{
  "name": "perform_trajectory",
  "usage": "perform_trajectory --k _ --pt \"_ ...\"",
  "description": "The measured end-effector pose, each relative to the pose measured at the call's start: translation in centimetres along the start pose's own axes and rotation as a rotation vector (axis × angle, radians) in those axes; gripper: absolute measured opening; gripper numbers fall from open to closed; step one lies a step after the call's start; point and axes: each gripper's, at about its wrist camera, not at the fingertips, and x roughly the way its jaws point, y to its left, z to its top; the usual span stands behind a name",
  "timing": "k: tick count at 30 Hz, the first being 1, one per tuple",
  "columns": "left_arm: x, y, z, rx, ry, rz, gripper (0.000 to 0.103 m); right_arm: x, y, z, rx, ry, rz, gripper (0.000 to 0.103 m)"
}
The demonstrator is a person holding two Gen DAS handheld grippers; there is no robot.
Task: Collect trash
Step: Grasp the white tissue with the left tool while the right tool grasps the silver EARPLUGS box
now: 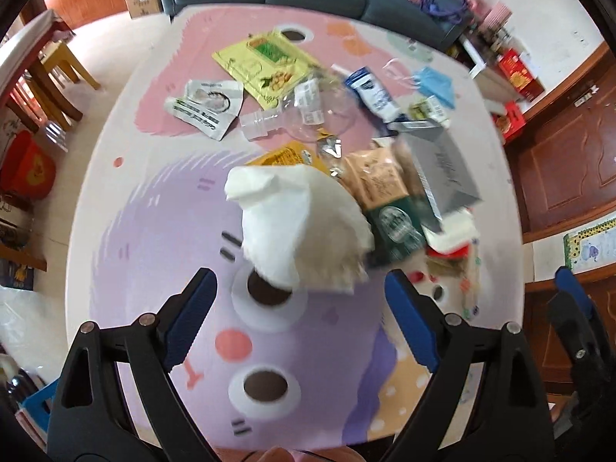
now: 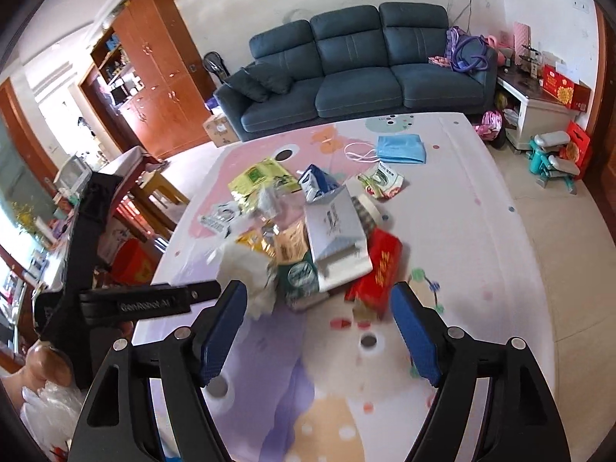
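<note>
Nearest, the left gripper (image 1: 298, 308) and right gripper (image 2: 319, 327) both hung with fingers spread wide and empty, just short of the crumpled white tissue (image 1: 296, 223) on the worktop (image 1: 154, 231). Closing too early would likely catch only a loose fold that slips free, while reaching past the tissue could shove the wrappers (image 1: 379, 181) and clear bottle (image 1: 308, 115) beyond it farther away.

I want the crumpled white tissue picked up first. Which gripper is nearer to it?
Left. The left gripper is open with the crumpled white tissue just ahead of its fingertips. The right gripper, also open, sits further right, nearer the red packet.
</note>
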Motion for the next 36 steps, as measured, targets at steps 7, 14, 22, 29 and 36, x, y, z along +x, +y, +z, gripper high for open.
perform_trajectory --k 7,14,22,29,36 --pt "6.1 0.7 3.2 -0.023 0.106 0.021 0.087 7.2 -0.4 3.6 0.001 0.068 -0.031 0.078" --pt "7.9 1.9 4.6 -0.079 0.135 -0.069 0.082 12.6 0.7 5.5 -0.097 0.146 -0.05 0.078" --pt "6.1 3.1 4.8 -0.038 0.067 -0.098 0.028 16.8 2.0 6.4 -0.197 0.219 -0.079 0.078" --pt "4.5 4.7 3.9 -0.066 0.065 -0.165 0.024 19.0 1.5 6.3 -0.23 0.281 -0.12 0.078" --pt "3.1 6.0 3.1 -0.086 0.056 -0.199 0.024 19.9 1.0 6.2 -0.22 0.304 -0.122 0.06"
